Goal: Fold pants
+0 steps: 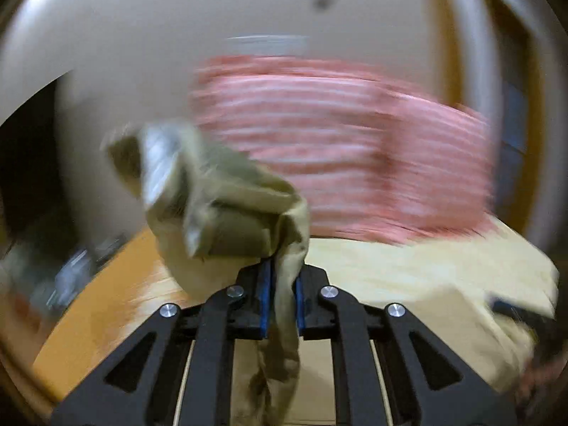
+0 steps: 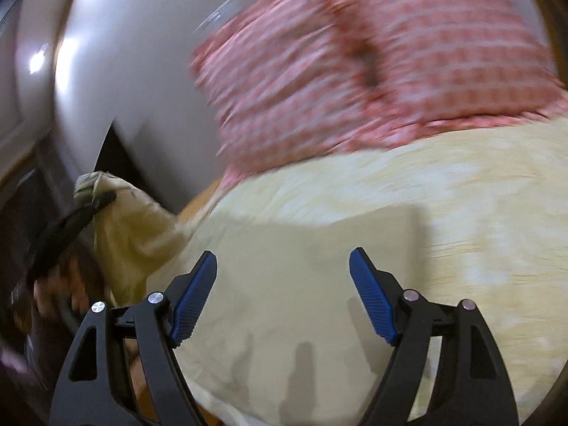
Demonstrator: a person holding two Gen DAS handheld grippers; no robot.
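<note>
The olive-tan pants [image 1: 227,209] hang bunched from my left gripper [image 1: 282,269], which is shut on a fold of their cloth and holds it lifted off the bed. More of the cloth trails down between the fingers. In the right wrist view the pants [image 2: 301,266] lie spread flat on the pale yellow bedsheet [image 2: 479,213], with one end lifted at the far left [image 2: 117,206] by the left gripper [image 2: 96,200]. My right gripper [image 2: 284,273] is open and empty, just above the flat part of the pants.
A pink striped pillow [image 1: 337,149] lies at the head of the bed and also shows in the right wrist view [image 2: 372,64]. A wooden bed edge [image 1: 106,301] runs along the left. A pale wall [image 1: 177,35] stands behind. Both views are motion-blurred.
</note>
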